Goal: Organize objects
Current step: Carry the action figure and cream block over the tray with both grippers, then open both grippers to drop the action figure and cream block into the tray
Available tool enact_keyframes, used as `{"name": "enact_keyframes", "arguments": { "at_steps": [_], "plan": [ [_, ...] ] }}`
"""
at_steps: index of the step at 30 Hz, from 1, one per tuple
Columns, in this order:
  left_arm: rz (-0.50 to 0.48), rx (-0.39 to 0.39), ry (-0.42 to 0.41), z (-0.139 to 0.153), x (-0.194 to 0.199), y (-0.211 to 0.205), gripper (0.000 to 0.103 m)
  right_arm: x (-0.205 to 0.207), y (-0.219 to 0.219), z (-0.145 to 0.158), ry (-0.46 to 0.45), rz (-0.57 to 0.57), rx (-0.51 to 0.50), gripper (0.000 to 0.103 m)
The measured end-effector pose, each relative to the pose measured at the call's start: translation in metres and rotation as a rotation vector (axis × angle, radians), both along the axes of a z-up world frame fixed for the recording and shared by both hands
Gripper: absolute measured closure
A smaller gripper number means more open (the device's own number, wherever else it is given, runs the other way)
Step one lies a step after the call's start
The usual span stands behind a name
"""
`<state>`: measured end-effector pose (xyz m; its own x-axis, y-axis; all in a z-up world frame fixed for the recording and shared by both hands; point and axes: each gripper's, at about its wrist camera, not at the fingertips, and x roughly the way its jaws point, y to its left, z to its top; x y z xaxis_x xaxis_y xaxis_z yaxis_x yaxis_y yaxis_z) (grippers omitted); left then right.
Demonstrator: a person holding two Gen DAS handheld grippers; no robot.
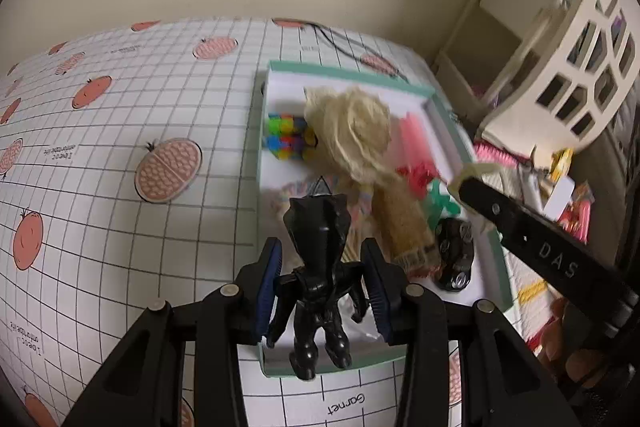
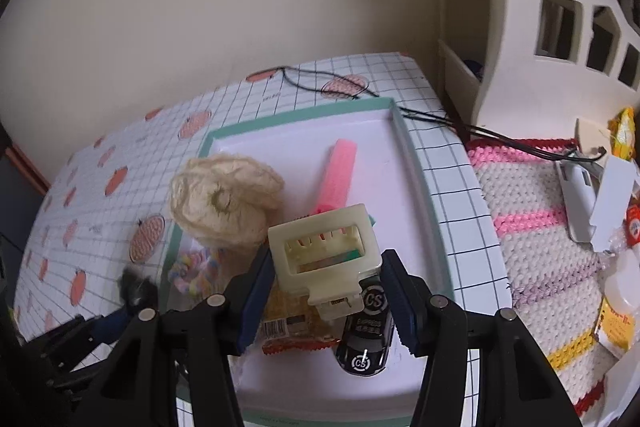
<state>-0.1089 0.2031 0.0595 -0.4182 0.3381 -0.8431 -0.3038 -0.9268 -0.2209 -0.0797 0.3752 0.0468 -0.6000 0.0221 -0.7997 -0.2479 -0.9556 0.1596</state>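
Note:
A white tray with a green rim (image 1: 352,73) (image 2: 404,135) lies on the gridded tablecloth. In it are a cream yarn ball (image 1: 352,131) (image 2: 226,201), a colourful block cube (image 1: 284,141), a pink bar (image 2: 340,175), a black toy car (image 1: 456,255) (image 2: 366,339), a yellow snack packet (image 2: 286,319) and a pastel hair tie (image 2: 192,271). My left gripper (image 1: 322,289) is shut on a black toy figure (image 1: 318,267) above the tray's near edge. My right gripper (image 2: 326,301) is shut on a cream plastic clip (image 2: 326,259) over the tray.
A cream slotted basket (image 1: 568,63) (image 2: 560,7) stands at the right by the wall. A crocheted mat (image 2: 532,239) to the right holds small packets and a white device (image 2: 576,199). A black cable (image 2: 460,123) runs behind the tray.

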Motion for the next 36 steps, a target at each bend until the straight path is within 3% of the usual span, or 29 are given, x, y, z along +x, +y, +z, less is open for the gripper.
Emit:
{"name": "enact_keyframes", "arguments": {
  "at_steps": [7,13,22,28,32,35,36],
  "plan": [
    [-0.030,0.004,-0.029,-0.005,0.001,0.002,0.061,0.000,-0.007,-0.003,-0.012,0.016,0.006,0.042],
    [-0.020,0.027,-0.019,0.003,0.001,-0.008,0.053,0.002,-0.007,0.000,-0.004,0.017,0.005,0.038],
    [0.068,0.103,0.013,0.024,0.002,-0.038,0.051,0.011,-0.029,0.021,0.020,0.019,0.032,0.038],
    [0.154,0.060,0.041,0.024,0.000,-0.068,0.041,0.018,-0.060,0.024,-0.001,0.076,0.093,0.037],
    [0.216,0.016,0.068,0.025,-0.002,-0.094,0.027,0.021,-0.078,0.028,-0.003,0.103,0.104,0.025],
    [0.256,0.013,0.089,0.026,-0.001,-0.110,0.010,0.024,-0.091,0.030,0.005,0.127,0.102,0.018],
    [0.272,0.013,0.096,0.027,0.000,-0.115,0.009,0.026,-0.094,0.031,0.011,0.131,0.101,0.015]
  ]
}}
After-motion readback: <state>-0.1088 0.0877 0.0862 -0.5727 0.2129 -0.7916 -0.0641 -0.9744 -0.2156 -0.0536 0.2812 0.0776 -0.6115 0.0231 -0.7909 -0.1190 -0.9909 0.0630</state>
